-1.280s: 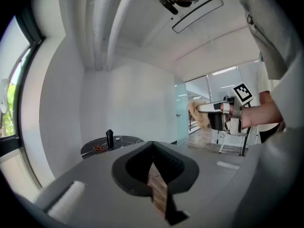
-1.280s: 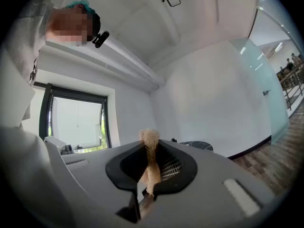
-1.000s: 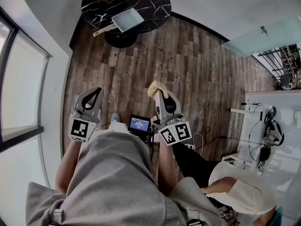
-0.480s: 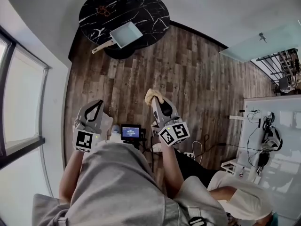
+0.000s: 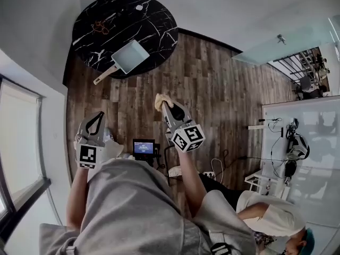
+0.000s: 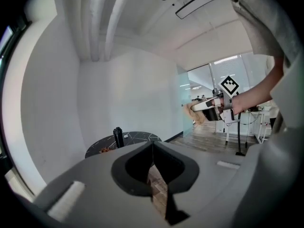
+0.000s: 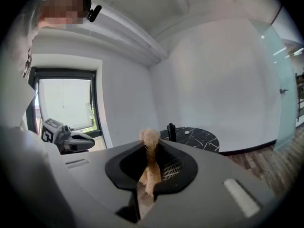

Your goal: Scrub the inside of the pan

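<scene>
Pan (image 5: 129, 57) sits far off on tabletop (image 5: 154, 23); right tool (image 5: 162, 107) pinches tan scrub pad (image 5: 159, 100) ready for scrubbing, left tool (image 5: 95, 119) closed, empty, likely to steady pan.

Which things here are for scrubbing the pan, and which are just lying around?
For the job: pale blue square pan with wooden handle; tan fibrous scrubbing pad; right gripper, shut on it; left gripper, shut, empty.
Lying about: black bottle; small white round thing; small lit screen on the wooden floor.
</scene>
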{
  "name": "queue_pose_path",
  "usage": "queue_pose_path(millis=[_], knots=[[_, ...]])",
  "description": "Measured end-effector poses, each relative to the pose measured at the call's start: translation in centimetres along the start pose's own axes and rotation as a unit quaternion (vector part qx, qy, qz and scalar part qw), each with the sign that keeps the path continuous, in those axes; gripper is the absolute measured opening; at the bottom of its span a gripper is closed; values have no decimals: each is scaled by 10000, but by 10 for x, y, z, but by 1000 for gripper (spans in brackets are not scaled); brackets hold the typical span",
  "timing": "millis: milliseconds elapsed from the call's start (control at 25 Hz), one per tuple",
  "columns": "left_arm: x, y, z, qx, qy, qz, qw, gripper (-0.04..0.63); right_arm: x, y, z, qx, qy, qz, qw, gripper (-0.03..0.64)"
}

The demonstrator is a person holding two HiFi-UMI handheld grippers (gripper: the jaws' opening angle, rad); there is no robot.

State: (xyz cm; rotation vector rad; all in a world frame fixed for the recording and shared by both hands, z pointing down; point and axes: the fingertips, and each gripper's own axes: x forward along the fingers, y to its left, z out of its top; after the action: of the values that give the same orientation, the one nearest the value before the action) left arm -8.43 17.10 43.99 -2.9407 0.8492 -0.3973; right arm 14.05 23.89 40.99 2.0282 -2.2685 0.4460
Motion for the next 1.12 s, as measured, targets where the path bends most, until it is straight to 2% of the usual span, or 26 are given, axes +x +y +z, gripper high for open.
queue_pose_path(millis=[240, 400, 640, 800, 960, 1120], knots=[[44, 37, -13, 121, 111, -366, 9992, 12, 52, -27, 5, -266, 338, -212, 9989, 49], [74, 55, -42, 107, 358, -509, 9980, 27, 94, -48, -5, -455, 674, -288, 9963, 48], [114, 71, -92, 49, 849, -500, 9951, 77, 162, -93, -25, -766, 1387, -192, 9872, 49], [137, 94, -125, 209, 1292, -337, 9908, 92, 231, -123, -46, -852, 1837, -34, 9793, 49], [162, 100, -160, 209, 1861, -304, 9818, 124, 289, -162, -75, -926, 2408, -15, 9662, 49], [178, 99, -194, 294, 2442, -448, 9682, 158, 334, -190, -116, -1271, 3135, 76, 9410, 49]])
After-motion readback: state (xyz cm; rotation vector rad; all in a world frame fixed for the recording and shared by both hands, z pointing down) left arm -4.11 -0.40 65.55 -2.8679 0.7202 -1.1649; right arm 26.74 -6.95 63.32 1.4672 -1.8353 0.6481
